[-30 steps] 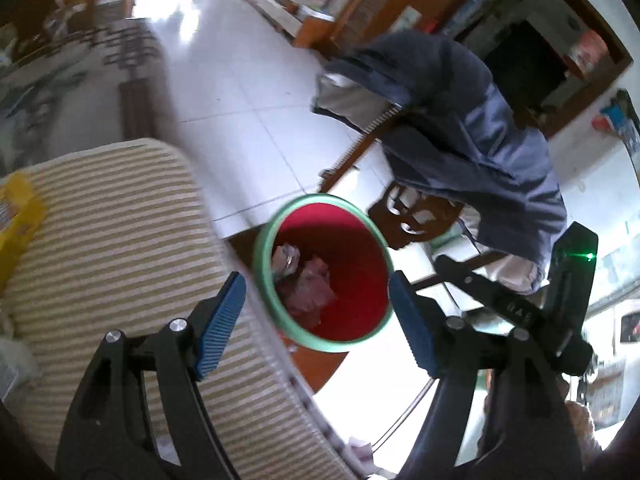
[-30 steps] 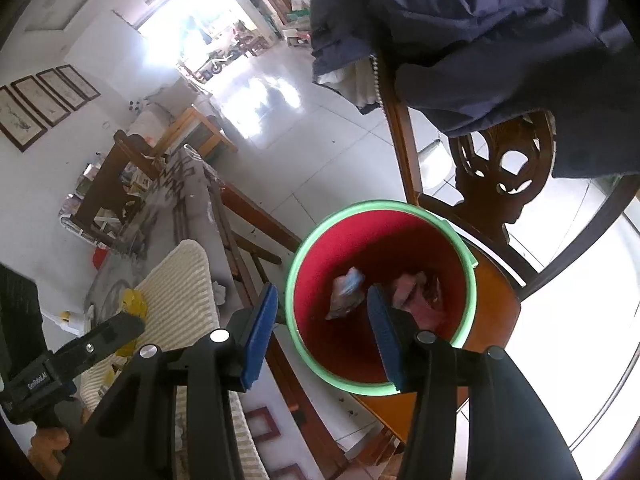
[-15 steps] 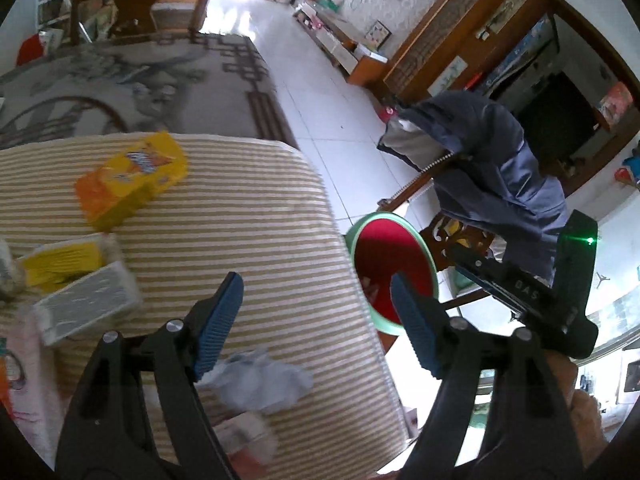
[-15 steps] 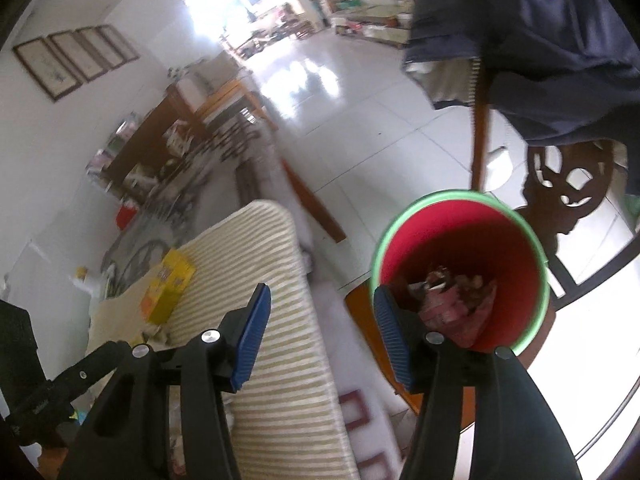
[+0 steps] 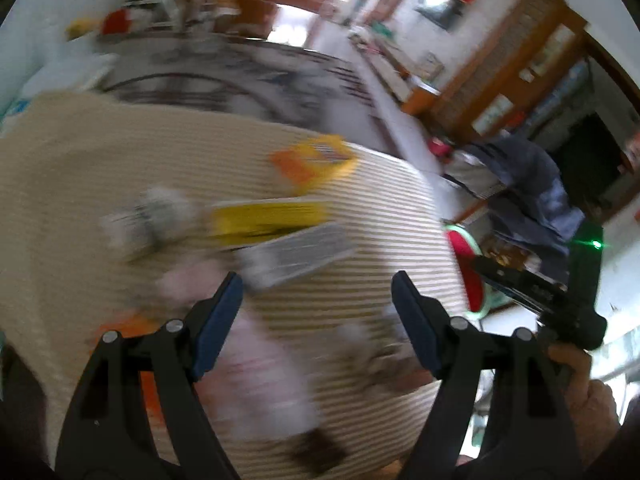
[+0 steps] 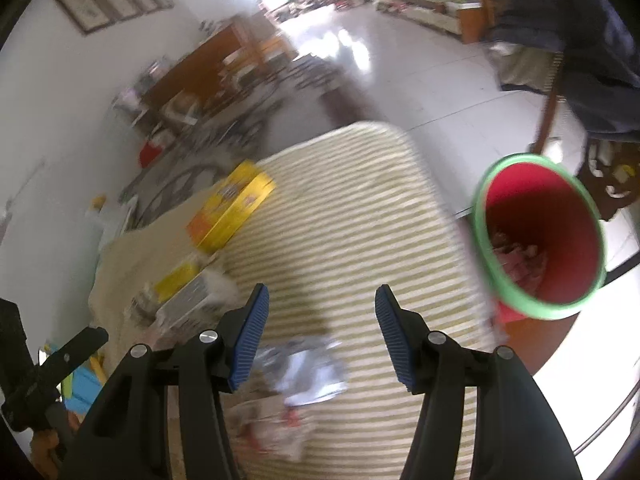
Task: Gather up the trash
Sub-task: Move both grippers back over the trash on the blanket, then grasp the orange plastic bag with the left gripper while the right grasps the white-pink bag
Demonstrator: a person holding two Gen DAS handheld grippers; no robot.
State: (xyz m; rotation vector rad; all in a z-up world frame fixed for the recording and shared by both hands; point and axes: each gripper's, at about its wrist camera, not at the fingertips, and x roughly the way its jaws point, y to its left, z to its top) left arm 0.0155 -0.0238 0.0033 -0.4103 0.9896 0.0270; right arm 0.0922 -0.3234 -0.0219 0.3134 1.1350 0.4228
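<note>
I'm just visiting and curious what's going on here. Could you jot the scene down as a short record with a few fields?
Setting: table under a striped cloth, blurred by motion
Bin: red with green rim, beside the table, wrappers inside
Trash on the cloth: crumpled paper
Other items: yellow box
Left tool: open, nothing between its pads
Right tool: empty, above the crumpled paper
Chair: dark jacket draped over it

A home's living room is showing: framed pictures (image 6: 112,0) hanging on the far wall, wooden cabinets (image 6: 200,68), tiled floor (image 6: 420,72).
</note>
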